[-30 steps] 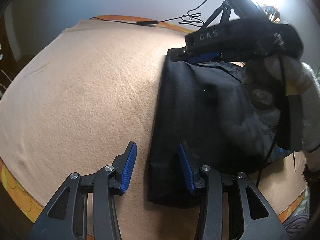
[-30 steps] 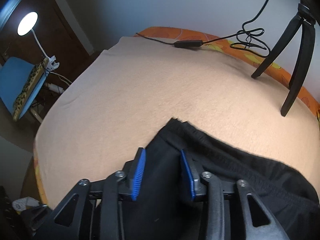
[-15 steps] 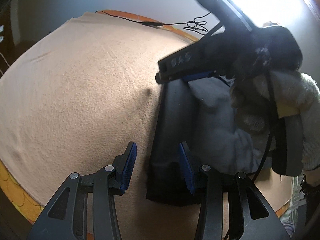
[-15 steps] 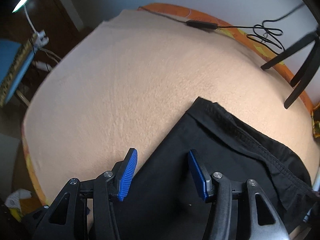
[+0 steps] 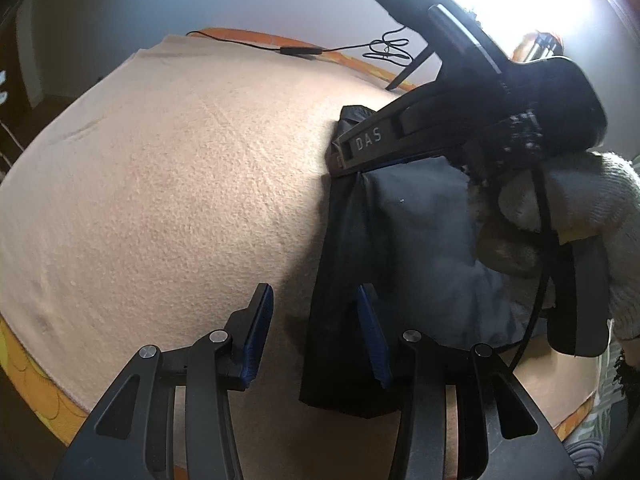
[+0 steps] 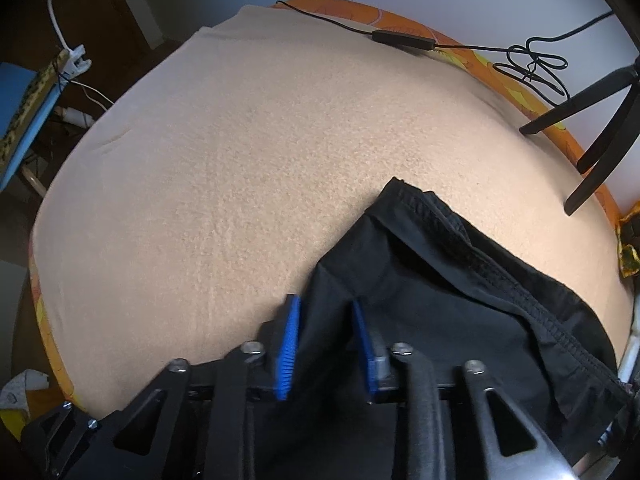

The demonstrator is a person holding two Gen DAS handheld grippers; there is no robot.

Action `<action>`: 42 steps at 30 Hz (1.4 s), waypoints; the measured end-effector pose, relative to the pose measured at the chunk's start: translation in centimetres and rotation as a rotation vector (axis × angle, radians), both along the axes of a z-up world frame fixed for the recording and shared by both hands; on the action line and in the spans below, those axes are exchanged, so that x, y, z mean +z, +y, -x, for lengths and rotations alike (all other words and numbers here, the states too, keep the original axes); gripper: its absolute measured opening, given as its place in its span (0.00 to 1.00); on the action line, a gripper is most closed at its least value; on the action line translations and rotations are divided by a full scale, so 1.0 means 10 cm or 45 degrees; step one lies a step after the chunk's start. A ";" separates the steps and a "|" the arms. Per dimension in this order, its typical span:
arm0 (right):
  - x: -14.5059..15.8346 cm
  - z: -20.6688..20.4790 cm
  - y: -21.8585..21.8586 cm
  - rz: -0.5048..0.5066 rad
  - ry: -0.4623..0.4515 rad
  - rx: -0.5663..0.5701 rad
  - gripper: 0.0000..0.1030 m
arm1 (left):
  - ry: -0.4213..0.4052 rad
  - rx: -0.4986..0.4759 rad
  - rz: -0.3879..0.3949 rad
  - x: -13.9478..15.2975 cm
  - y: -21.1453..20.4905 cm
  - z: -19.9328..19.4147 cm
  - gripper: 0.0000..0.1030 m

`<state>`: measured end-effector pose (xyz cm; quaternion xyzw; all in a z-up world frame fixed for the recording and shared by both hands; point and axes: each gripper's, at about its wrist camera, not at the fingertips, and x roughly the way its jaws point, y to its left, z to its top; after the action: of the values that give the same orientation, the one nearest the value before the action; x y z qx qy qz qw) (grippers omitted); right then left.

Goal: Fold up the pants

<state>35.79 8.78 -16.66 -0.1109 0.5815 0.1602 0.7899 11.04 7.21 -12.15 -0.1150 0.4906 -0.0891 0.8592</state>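
Black pants [image 5: 404,240] lie folded on a beige blanket [image 5: 180,184]. In the left wrist view my left gripper [image 5: 316,332] is open over the near left edge of the pants, its right pad above the cloth and its left pad above the blanket. My right gripper [image 5: 340,160] reaches in from the right over the far left corner of the pants. In the right wrist view the right gripper [image 6: 324,336] is partly closed around a raised fold of the pants [image 6: 432,280], with a gap still between the pads. The waistband hem [image 6: 452,232] runs off to the right.
The blanket [image 6: 240,160] covers an orange patterned surface [image 6: 404,20]. A black cable with an inline box [image 6: 400,40] lies along the far edge. Black tripod legs [image 6: 600,128] stand at the far right. A blue chair [image 6: 24,120] is off to the left.
The right gripper has dropped back onto the pants' far left corner and narrowed around a fold of cloth. The left gripper has stayed open at the near edge.
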 end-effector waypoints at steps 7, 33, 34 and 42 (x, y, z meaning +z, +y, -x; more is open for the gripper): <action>0.10 0.11 -0.25 -0.160 -0.023 -0.030 0.02 | -0.011 -0.033 -0.019 -0.01 -0.11 -0.04 0.55; 0.43 0.24 -0.79 -0.478 -0.085 -0.101 0.01 | -0.117 -0.072 0.081 0.04 -0.39 -0.02 0.09; 0.44 0.23 -0.79 -0.484 -0.082 -0.102 0.02 | -0.140 -0.083 0.059 0.08 -0.43 0.00 0.08; 0.55 0.09 -0.71 -0.419 -0.076 -0.104 0.37 | -0.209 -0.110 -0.011 0.18 -0.55 0.05 0.07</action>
<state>34.85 1.63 -11.14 0.0388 0.5277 0.2176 0.8201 10.56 1.75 -10.39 -0.0822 0.4234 -0.1330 0.8923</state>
